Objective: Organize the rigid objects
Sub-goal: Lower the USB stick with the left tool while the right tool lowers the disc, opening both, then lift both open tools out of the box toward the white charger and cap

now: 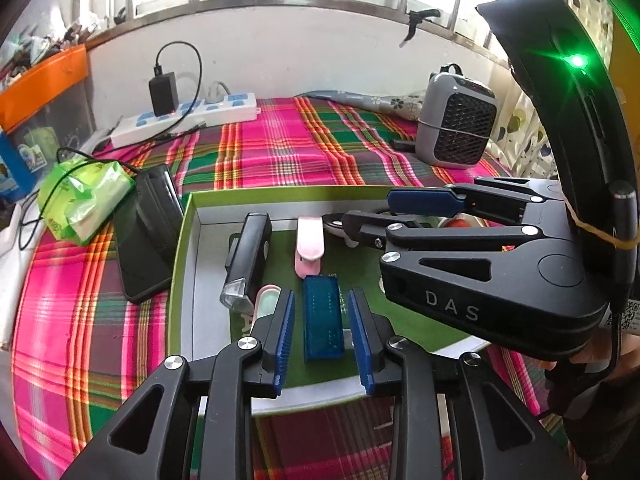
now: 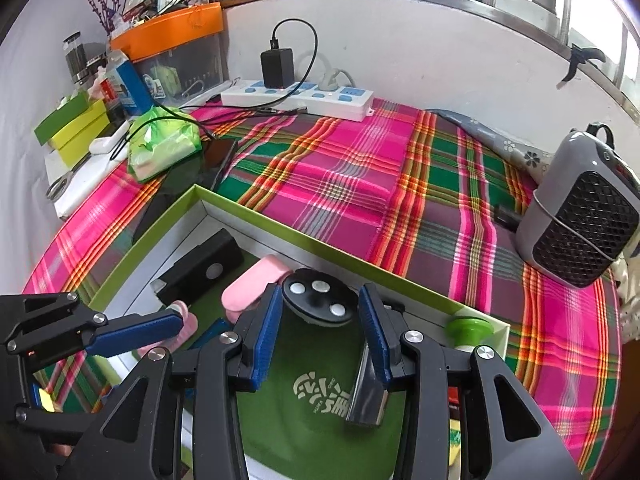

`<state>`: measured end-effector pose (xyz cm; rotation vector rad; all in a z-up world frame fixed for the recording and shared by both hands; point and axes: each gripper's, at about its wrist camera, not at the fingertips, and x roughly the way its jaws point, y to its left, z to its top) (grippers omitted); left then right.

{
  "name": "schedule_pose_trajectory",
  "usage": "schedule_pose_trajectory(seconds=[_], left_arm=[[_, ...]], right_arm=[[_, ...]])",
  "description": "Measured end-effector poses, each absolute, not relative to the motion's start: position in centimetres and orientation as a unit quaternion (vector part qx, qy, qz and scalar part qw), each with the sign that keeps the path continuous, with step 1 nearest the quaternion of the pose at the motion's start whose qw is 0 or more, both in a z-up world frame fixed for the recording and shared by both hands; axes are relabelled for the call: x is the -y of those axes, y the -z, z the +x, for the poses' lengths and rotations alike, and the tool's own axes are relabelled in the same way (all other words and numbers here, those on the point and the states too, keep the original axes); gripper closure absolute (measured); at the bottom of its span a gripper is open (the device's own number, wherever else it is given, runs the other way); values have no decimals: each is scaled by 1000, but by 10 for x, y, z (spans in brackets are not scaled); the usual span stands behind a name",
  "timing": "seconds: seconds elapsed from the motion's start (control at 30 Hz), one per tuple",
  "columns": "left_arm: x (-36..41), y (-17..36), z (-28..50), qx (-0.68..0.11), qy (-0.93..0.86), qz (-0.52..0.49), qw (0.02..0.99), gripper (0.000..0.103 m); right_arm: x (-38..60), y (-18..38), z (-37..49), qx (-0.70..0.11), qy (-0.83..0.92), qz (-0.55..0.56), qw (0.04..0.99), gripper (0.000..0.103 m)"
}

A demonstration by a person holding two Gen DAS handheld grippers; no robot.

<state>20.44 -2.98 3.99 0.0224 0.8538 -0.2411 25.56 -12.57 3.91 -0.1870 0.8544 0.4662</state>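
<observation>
The left gripper [image 1: 323,336] is open wide, with a see-through blue plastic block [image 1: 322,317] lying between its fingers inside the shallow green cardboard box [image 1: 182,240]. The right gripper [image 2: 320,336] is open wide too, around a black oval thing with three silver dots [image 2: 319,297].

Crowded box [image 1: 182,240]; open plaid cloth [image 2: 352,184] beyond far wall.

Left gripper [image 1: 324,334], right gripper [image 2: 320,334] seemingly open.
</observation>
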Motion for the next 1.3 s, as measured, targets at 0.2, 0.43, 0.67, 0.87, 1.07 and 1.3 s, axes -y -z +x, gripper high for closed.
schedule_pose_trajectory(seconds=[0.2, 0.43, 0.67, 0.87, 1.07, 1.3], left_arm=[[29, -48, 191, -405, 122, 9, 906, 76], [25, -55, 173, -398, 118, 7, 910, 76], [24, -62, 152, -385, 114, 13, 916, 76], [23, -61, 135, -381, 116, 9, 917, 76], [19, -62, 118, -372, 114, 9, 921, 76], [15, -63, 102, -369, 116, 6, 922, 75]], right_arm=[[128, -48, 243, -400, -221, -86, 886, 61], [128, -58, 224, -390, -217, -84, 891, 61], [128, -66, 204, -378, -219, -79, 896, 61], [132, -71, 182, -368, -220, -69, 901, 61], [139, -73, 160, -356, -218, -52, 907, 61], [151, -70, 139, -349, -199, -37, 915, 61]])
